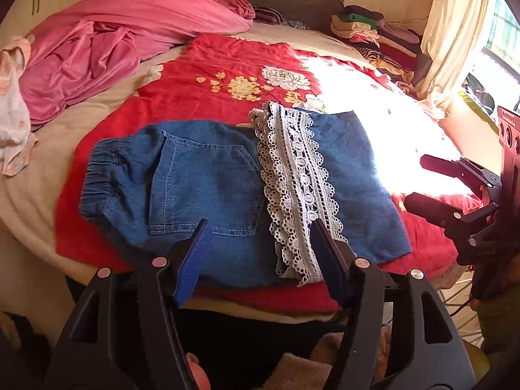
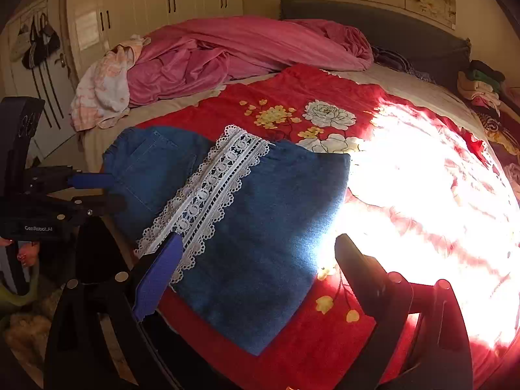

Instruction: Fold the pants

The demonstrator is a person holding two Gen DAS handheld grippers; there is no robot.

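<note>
Blue denim pants [image 1: 208, 178] lie folded on a red flowered blanket [image 1: 208, 61], elastic waistband at the left and a white lace hem band [image 1: 292, 175] across the middle. My left gripper [image 1: 260, 227] is open and empty, just above the pants' near edge. My right gripper [image 2: 260, 243] is open and empty, hovering over the pants [image 2: 269, 221] right of the lace band [image 2: 208, 195]. The right gripper also shows at the right in the left wrist view [image 1: 422, 182]. The left gripper shows at the left in the right wrist view [image 2: 97, 191].
A crumpled pink duvet [image 1: 113, 32] and a pale garment [image 1: 13, 110] lie at the bed's far left. A stack of folded clothes [image 1: 373, 32] sits at the headboard by the curtain. Strong sunlight washes out the blanket's right side [image 2: 422, 188]. Wardrobe doors [image 2: 156, 3] stand behind.
</note>
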